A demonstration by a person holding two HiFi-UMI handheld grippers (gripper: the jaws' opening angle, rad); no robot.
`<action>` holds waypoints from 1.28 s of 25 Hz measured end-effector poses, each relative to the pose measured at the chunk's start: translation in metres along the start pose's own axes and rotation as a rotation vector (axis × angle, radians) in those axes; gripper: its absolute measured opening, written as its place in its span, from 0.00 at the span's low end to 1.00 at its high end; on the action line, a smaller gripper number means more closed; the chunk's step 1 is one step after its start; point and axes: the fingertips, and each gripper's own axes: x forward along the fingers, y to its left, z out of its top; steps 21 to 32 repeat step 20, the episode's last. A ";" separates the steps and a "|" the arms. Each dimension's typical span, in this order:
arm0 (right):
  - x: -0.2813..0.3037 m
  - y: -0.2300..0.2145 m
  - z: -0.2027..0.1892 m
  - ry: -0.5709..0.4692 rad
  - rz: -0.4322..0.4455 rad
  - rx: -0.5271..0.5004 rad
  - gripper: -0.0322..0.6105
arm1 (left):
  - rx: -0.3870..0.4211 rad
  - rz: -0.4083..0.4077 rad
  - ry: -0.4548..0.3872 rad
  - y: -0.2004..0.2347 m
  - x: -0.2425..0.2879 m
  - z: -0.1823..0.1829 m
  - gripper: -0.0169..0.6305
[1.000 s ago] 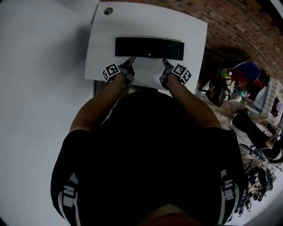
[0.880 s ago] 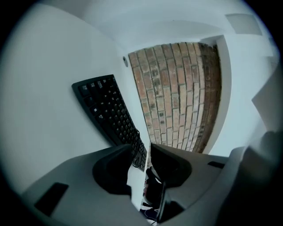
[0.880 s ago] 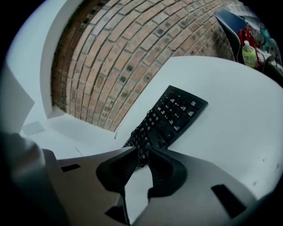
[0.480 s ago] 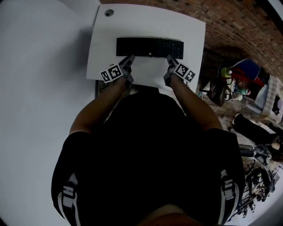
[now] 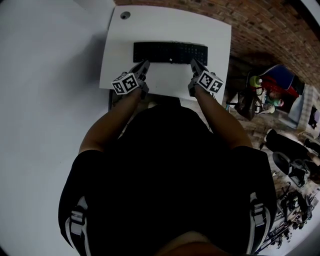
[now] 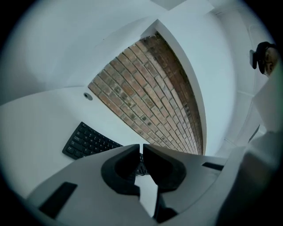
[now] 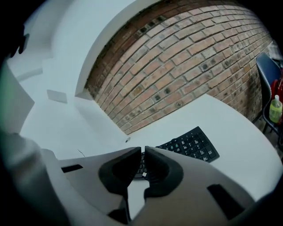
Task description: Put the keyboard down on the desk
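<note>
The black keyboard lies flat across the middle of the white desk. My left gripper hovers just in front of its left end, and my right gripper just in front of its right end. Both jaws have just been closing and now stand shut with nothing between them. In the left gripper view the keyboard shows past the closed left gripper. The right gripper view has the keyboard beyond the closed right gripper.
A round cable hole sits at the desk's far left corner. A brick wall runs behind and to the right of the desk. Cluttered bags and gear lie on the floor at the right. A green bottle stands there too.
Both grippers have lifted off the keyboard's near edge, rolled at the wrists and shut. The keyboard stays lying on the desk.
</note>
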 end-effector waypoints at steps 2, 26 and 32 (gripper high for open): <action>-0.002 0.007 0.002 -0.009 0.011 -0.026 0.14 | 0.050 0.005 -0.004 -0.001 -0.005 0.003 0.09; -0.031 0.043 0.000 -0.042 0.042 -0.119 0.14 | 0.116 0.001 -0.018 -0.018 -0.040 0.004 0.09; -0.031 0.043 0.000 -0.042 0.042 -0.119 0.14 | 0.116 0.001 -0.018 -0.018 -0.040 0.004 0.09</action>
